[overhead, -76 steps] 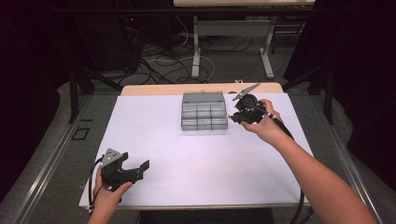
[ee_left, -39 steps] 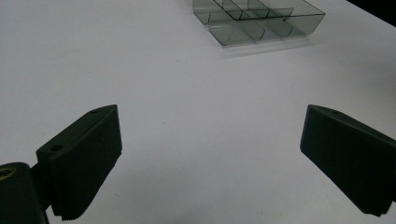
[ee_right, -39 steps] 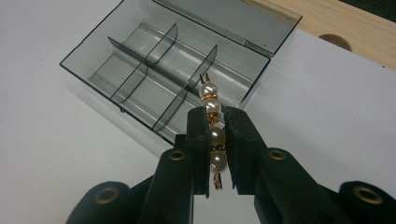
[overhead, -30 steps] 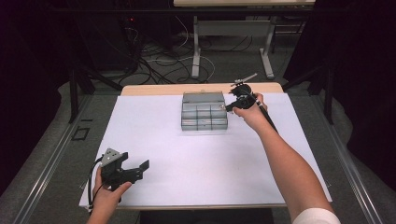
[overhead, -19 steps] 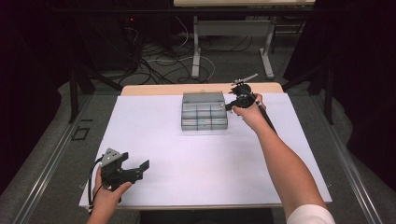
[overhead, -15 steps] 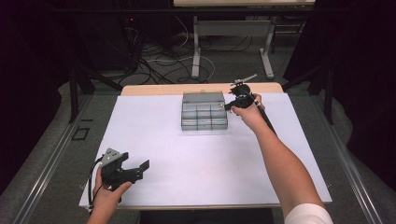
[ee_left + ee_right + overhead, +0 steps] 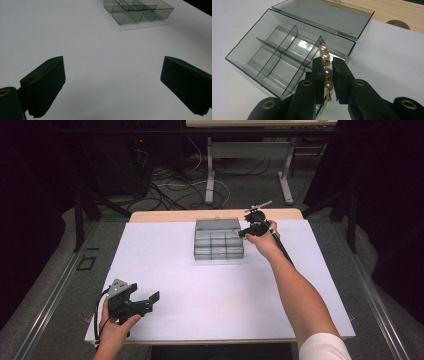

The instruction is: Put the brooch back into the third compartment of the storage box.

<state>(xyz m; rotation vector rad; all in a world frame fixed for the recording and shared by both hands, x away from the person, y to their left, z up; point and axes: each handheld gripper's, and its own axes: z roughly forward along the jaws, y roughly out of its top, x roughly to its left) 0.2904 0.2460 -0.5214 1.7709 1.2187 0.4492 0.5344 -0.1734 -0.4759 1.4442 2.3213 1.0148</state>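
White paper covers the table (image 7: pixel 175 265), with dark floor and cables beyond it at the top of the high view. Your right gripper (image 7: pixel 327 65) pinches a pearl hair clip (image 7: pixel 325 68) between its jaws, just over the right end of the clear compartment box (image 7: pixel 274 50), whose lid lies open. Your left gripper (image 7: pixel 150 298) rests at the lower left of the high view, jaws spread wide with nothing between them, well apart from the box.

We see the clear plastic compartment box (image 7: pixel 218 239) toward our table's (image 7: pixel 165 245) far edge, its lid (image 7: pixel 324 15) open behind it.
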